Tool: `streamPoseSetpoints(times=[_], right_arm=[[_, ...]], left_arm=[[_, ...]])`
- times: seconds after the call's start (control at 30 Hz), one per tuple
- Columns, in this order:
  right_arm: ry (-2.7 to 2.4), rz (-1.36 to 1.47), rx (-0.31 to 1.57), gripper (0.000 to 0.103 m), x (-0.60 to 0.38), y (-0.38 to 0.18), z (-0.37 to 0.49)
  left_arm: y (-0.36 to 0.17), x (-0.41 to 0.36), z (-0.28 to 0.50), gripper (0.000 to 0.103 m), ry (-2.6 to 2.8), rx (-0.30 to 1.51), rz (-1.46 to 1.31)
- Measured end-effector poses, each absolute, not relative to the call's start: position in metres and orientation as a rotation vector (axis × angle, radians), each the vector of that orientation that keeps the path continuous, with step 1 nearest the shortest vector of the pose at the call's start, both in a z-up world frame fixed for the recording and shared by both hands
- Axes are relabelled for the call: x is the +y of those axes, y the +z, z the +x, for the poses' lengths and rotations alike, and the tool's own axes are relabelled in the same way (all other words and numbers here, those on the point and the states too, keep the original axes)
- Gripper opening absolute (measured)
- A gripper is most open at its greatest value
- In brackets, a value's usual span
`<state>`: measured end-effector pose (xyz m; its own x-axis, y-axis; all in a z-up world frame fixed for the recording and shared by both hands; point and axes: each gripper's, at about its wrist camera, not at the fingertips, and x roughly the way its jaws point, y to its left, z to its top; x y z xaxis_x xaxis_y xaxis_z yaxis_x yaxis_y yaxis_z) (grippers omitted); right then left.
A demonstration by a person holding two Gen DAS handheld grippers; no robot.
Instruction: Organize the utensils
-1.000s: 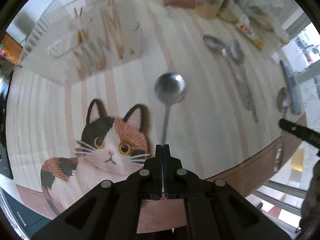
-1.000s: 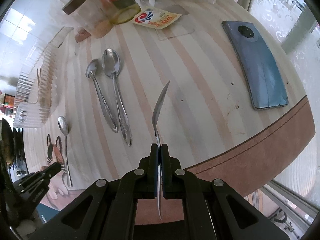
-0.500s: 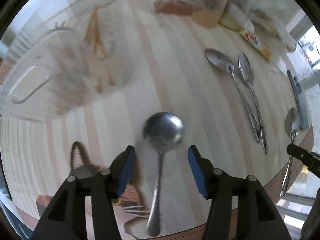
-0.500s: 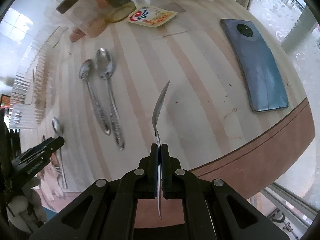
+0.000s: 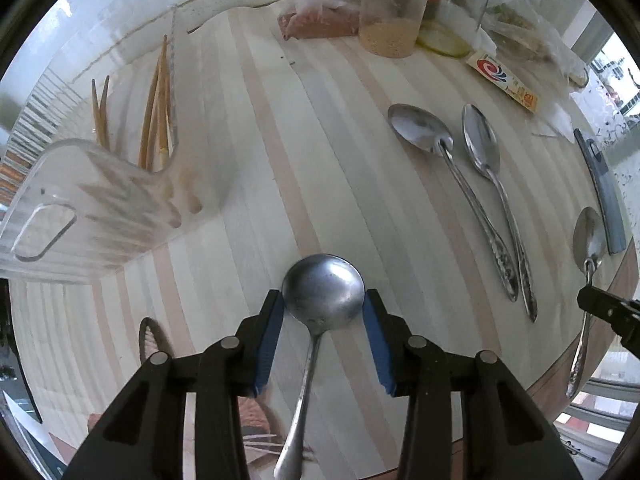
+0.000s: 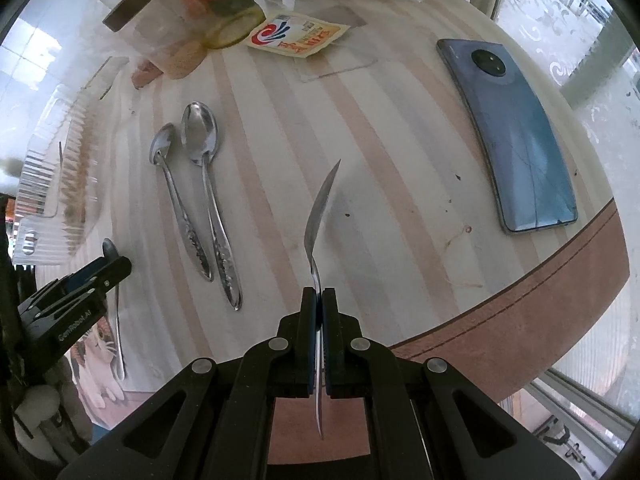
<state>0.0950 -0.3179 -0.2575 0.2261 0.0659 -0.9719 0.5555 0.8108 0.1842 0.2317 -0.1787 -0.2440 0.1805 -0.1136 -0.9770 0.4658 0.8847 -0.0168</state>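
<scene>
My left gripper is open, its blue pads on either side of the bowl of a round steel spoon that lies on the striped table. My right gripper is shut on a steel spoon, held edge-on above the table; this spoon also shows in the left wrist view. Two long steel spoons lie side by side on the table, also seen in the right wrist view. A clear plastic utensil holder with wooden chopsticks lies at the left.
Jars, bottles and food packets crowd the far edge. A blue phone lies at the right by the table's brown rim. A cat-print mat lies at the near left. A yellow sachet lies near the jars.
My left gripper has opened, let go of the round spoon's handle, and moved forward so its pads now flank the spoon's bowl. My right gripper keeps its spoon and has shifted slightly.
</scene>
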Motion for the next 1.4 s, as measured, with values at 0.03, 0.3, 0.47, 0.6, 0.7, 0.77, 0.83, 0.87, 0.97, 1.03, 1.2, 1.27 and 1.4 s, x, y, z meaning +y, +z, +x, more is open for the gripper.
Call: streamPoseSetpoints(times=[0.03,0.3,0.47,0.6,0.7,0.77,0.83,0.87,0.97,1.03,1.2,1.27,1.4], right_arm=[[-0.363,0.566,1.314,0.003,-0.318,-0.257,0.095],[-0.362,0.560,1.296,0.003,-0.319,-0.248,0.096],[-0.352,0.570,1.258,0.003,-0.321,-0.231,0.096],[-0.333,0.580,1.203,0.003,-0.322,-0.205,0.098],[-0.314,0.589,1.167,0.003,-0.322,-0.185,0.102],[-0.301,0.581,1.146,0.003,-0.320,-0.174,0.107],[-0.292,0.560,1.122,0.003,-0.315,-0.161,0.115],[-0.289,0.559,1.120,0.003,-0.312,-0.160,0.120],[-0.280,0.565,1.112,0.003,-0.310,-0.158,0.127],[-0.274,0.568,1.121,0.003,-0.308,-0.163,0.130],[-0.269,0.593,1.181,0.003,-0.305,-0.190,0.128],[-0.278,0.597,1.208,0.003,-0.306,-0.204,0.126],[-0.293,0.602,1.240,0.003,-0.311,-0.220,0.122]], left_arm=[[-0.243,-0.178,0.230,0.037,-0.422,1.330,0.312],[-0.219,-0.168,0.219,0.037,-0.453,1.284,0.288],[-0.184,-0.164,0.213,0.037,-0.479,1.238,0.241],[-0.149,-0.160,0.211,0.029,-0.498,1.183,0.197],[-0.132,-0.158,0.223,0.000,-0.525,1.172,0.142],[-0.122,-0.155,0.231,0.000,-0.519,1.146,0.129],[-0.119,-0.147,0.241,0.000,-0.512,1.144,0.098],[-0.121,-0.140,0.245,0.001,-0.508,1.154,0.067],[-0.134,-0.121,0.252,0.002,-0.469,1.198,-0.001],[-0.154,-0.107,0.256,0.009,-0.448,1.262,-0.043],[-0.204,-0.101,0.259,0.035,-0.406,1.392,-0.115],[-0.214,-0.111,0.260,0.035,-0.397,1.404,-0.091],[-0.239,-0.146,0.263,0.035,-0.370,1.404,0.079]])
